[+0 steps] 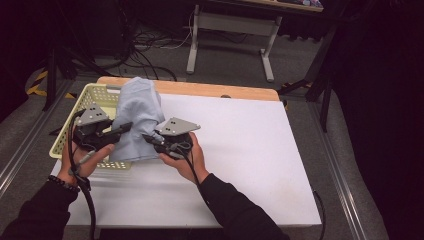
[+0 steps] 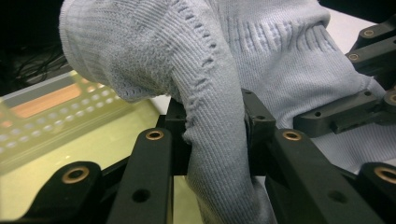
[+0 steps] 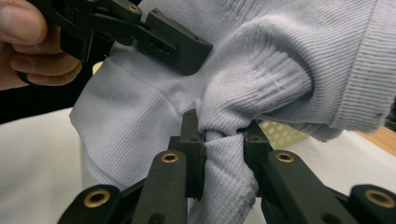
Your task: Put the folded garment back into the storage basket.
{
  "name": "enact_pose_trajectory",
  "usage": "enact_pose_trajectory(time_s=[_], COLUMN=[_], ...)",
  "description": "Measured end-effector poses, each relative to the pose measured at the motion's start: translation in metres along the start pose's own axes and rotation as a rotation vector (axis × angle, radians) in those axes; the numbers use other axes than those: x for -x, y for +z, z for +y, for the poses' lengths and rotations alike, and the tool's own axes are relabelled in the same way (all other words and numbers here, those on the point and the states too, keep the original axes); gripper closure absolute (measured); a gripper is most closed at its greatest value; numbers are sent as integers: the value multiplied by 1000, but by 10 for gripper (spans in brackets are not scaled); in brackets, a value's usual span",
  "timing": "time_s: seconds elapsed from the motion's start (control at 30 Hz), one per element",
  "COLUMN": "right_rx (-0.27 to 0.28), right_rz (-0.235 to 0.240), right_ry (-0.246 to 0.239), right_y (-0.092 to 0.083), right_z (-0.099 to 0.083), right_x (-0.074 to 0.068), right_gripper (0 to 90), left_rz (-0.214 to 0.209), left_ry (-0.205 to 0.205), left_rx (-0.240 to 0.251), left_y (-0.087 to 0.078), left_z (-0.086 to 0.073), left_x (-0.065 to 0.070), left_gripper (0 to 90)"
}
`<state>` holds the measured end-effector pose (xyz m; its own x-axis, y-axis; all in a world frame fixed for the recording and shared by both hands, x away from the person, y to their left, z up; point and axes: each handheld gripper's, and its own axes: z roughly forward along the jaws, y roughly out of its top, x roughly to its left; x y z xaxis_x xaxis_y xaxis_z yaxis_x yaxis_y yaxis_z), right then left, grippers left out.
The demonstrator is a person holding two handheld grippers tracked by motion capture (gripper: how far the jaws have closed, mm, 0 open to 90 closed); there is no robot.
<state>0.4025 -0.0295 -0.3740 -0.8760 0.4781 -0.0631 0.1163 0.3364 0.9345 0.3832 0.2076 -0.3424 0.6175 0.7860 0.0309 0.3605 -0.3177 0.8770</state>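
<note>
A fold of pale blue knitted sweater [image 2: 219, 140] is pinched between the closed jaws of the left gripper [image 2: 215, 133], the ribbed cloth bunched tightly in the narrow gap. A second fold of the same garment is clamped in the right gripper [image 3: 223, 140], whose jaws are pressed together on a twisted wad of knit. In the high view, the sweater [image 1: 137, 115] is held up between the left gripper [image 1: 127, 127] and the right gripper [image 1: 149, 138], its bulk rising above them and its lower part draped down toward the yellow basket [image 1: 95, 95]. The basket is set at the far left corner of the table [image 1: 240, 150], partly over its left edge, and the garment is held at the basket's right rim, over the boundary between basket and white tabletop. The step in hand is judged to be the lifting of the sweater out of the basket. For the next move, both grips are best kept firm while the garment is carried rightward and lowered onto the bare middle of the table, where it can be spread out.
</note>
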Motion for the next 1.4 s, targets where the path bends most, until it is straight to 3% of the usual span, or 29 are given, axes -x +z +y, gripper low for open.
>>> enact_pose_trajectory(time_s=[0.13,0.27,0.37,0.53,0.77,0.93,1.2,1.4], right_rx=[1,-1,-6,-28,-54,-98,-164,-116], right_rz=[14,23,35,35,39,36,16,-13], right_ry=[29,48,92,130,162,149,138,116], right_y=[22,38,59,83,103,112,109,88], right_z=[7,11,14,11,5,1,-8,-4], right_x=[-2,-4,-6,-8,-11,-16,-21,-21], right_gripper=[757,757,756,755,750,710,492,440], left_rz=[38,65,99,124,138,149,171,187], left_ry=[-27,-42,-51,-67,-95,-101,-130,-144], left_rx=[-10,-22,-48,-81,-135,-172,-222,-219], left_y=[-6,-9,-10,-7,1,7,16,15], left_z=[-4,-7,-11,-17,-26,-31,-39,-41], left_x=[-22,-34,-49,-61,-76,-83,-91,-94], left_gripper=[696,692,690,687,676,650,549,395])
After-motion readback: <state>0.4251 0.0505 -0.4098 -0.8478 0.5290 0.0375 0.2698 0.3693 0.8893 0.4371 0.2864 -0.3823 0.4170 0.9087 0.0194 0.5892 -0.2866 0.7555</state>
